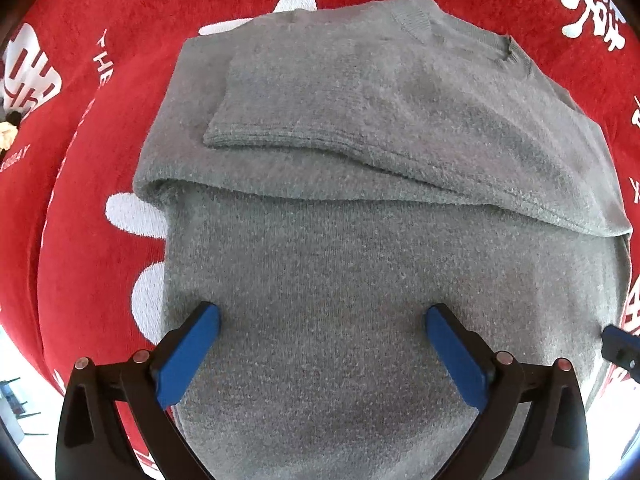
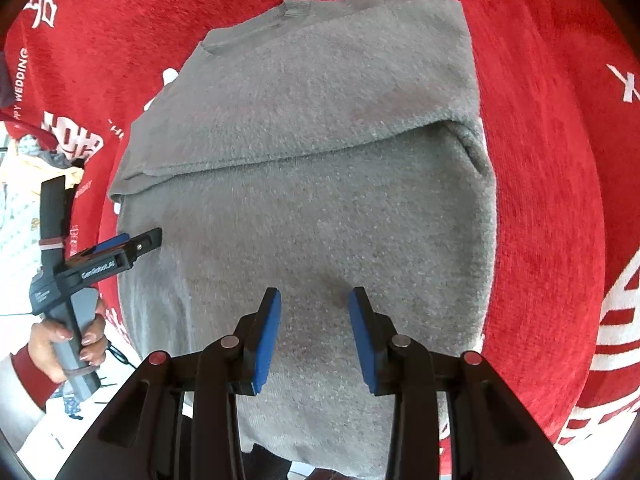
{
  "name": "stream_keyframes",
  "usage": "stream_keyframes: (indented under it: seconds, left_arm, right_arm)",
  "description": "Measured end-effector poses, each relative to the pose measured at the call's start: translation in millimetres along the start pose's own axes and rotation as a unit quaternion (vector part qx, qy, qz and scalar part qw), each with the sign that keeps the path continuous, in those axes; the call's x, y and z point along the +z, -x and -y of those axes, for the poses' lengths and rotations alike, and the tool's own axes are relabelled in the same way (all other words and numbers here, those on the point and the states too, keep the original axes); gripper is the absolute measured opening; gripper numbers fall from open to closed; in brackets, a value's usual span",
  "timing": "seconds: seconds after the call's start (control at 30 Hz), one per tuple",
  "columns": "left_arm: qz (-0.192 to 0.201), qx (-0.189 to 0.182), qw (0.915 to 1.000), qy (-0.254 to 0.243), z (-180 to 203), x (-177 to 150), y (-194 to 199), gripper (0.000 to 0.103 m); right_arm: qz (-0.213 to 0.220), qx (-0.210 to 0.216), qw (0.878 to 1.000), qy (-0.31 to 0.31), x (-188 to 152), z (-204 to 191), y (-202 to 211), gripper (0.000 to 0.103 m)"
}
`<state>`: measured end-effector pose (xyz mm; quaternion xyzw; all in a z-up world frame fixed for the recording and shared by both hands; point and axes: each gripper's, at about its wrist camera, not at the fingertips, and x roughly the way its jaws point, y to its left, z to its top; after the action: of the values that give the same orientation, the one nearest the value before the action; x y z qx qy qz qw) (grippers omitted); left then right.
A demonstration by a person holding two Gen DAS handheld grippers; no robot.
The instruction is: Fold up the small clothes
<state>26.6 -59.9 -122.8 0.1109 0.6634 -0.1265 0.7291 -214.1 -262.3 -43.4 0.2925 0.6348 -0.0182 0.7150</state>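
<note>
A small grey knit sweater [image 1: 340, 264] lies flat on a red cloth, its sleeves folded across the chest with one cuff [image 1: 276, 138] on top and the neckline [image 1: 416, 20] at the far end. My left gripper [image 1: 322, 318] is wide open and empty over the sweater's lower body. In the right wrist view the same sweater [image 2: 320, 200] fills the middle. My right gripper [image 2: 314, 300] is partly open and empty over the sweater's lower part. The left gripper [image 2: 148, 240] shows there at the sweater's left edge, held by a hand.
The red cloth [image 1: 100, 240] with white lettering covers the surface under and around the sweater, and also shows in the right wrist view [image 2: 560, 160]. Its left edge drops off to a pale floor with other laundry [image 2: 24, 184]. The right gripper's tip [image 1: 622, 346] shows at the right edge.
</note>
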Motion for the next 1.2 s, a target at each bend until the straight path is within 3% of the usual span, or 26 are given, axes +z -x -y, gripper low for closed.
stream_keyframes:
  seconds: [0.23, 0.47, 0.63, 0.77, 0.93, 1.2]
  left_arm:
    - [0.037, 0.012, 0.9989, 0.026, 6.0, -2.1, -2.4, 0.103]
    - [0.02, -0.009, 0.9997, 0.014, -6.4, -10.3, 13.4, 0.103]
    - [0.018, -0.018, 0.9991, -0.035, -26.9, -68.9, 37.3, 0.103]
    - [-0.017, -0.038, 0.9988, -0.026, -62.8, -129.7, 47.1, 0.103]
    - [-0.064, -0.056, 0.9964, 0.005, -89.9, -189.3, 24.5, 0.103]
    - [-0.066, -0.109, 0.9916, 0.023, -102.9, -212.0, -15.1, 0.103]
  right_arm:
    - [-0.015, 0.05, 0.999, 0.013, -25.4, 16.4, 5.1, 0.044]
    - [-0.025, 0.066, 0.997, 0.017, -57.2, 18.1, 9.8, 0.044]
    - [-0.027, 0.082, 0.996, 0.028, -83.9, 6.0, 13.7, 0.054]
    - [-0.058, 0.073, 0.995, 0.029, -118.4, -5.9, 2.1, 0.054]
    - [-0.083, 0.042, 0.996, 0.017, -165.0, -7.2, -11.8, 0.054]
    - [-0.079, 0.017, 0.995, -0.053, -212.4, 32.1, -31.7, 0.054]
